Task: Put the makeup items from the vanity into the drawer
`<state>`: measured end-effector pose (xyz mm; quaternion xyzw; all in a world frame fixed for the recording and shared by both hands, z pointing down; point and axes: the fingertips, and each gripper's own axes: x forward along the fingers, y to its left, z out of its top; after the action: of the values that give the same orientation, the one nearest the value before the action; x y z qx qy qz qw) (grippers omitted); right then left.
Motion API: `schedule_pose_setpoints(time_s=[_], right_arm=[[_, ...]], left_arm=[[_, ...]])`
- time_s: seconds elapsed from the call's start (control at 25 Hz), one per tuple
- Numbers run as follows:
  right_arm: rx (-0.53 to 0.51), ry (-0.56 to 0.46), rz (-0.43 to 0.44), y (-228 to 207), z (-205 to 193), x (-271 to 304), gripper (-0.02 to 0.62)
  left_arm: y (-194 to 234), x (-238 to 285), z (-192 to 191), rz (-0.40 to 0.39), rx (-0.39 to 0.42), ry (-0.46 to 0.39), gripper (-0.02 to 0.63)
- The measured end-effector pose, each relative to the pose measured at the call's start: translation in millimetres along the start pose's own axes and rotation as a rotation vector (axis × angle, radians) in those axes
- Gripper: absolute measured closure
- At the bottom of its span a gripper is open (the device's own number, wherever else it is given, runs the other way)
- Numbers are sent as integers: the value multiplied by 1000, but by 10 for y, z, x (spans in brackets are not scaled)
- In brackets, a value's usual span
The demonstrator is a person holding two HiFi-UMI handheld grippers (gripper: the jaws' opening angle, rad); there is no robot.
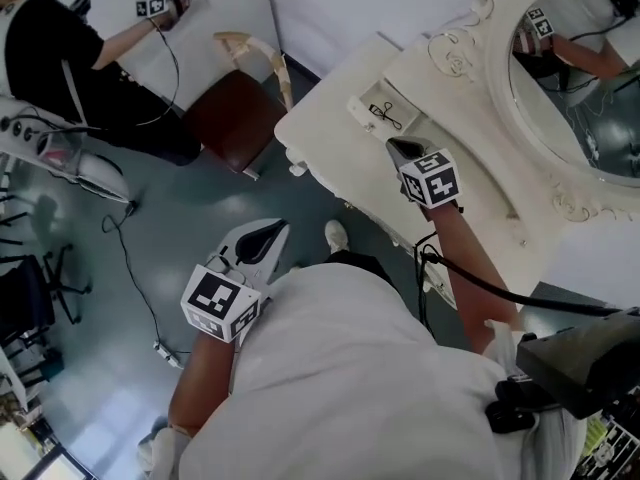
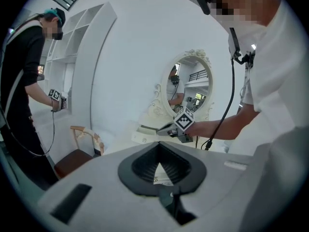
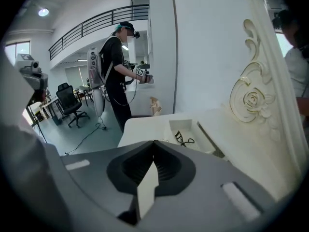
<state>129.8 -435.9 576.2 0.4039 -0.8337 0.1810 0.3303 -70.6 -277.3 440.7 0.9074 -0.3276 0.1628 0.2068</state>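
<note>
The cream vanity has a small drawer standing open at its left end. A black eyelash curler lies in that drawer, and the right gripper view shows the curler there too. My right gripper hovers just behind the drawer, over the vanity top, shut with nothing between its jaws. My left gripper hangs over the floor, left of the vanity and well away from the drawer; its jaws are shut and hold nothing. The left gripper view shows the right gripper from the side.
An oval mirror in a carved frame backs the vanity. A brown-seated chair stands at the vanity's left. Another person in black works at the wall with grippers. A cable trails across the grey floor.
</note>
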Motion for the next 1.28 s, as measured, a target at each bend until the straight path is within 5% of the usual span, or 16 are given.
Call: schedule_pose_setpoints(time_s=[0.68,1.28], right_arm=[[54,-137,22,2251,-608,-1202,594],[42,-160,6,3084,-768,-1467,595]], left_arm=[[-527,-766,-431,-250,60,-3,603],[-780,-1182,-863,-322,91,13,603]])
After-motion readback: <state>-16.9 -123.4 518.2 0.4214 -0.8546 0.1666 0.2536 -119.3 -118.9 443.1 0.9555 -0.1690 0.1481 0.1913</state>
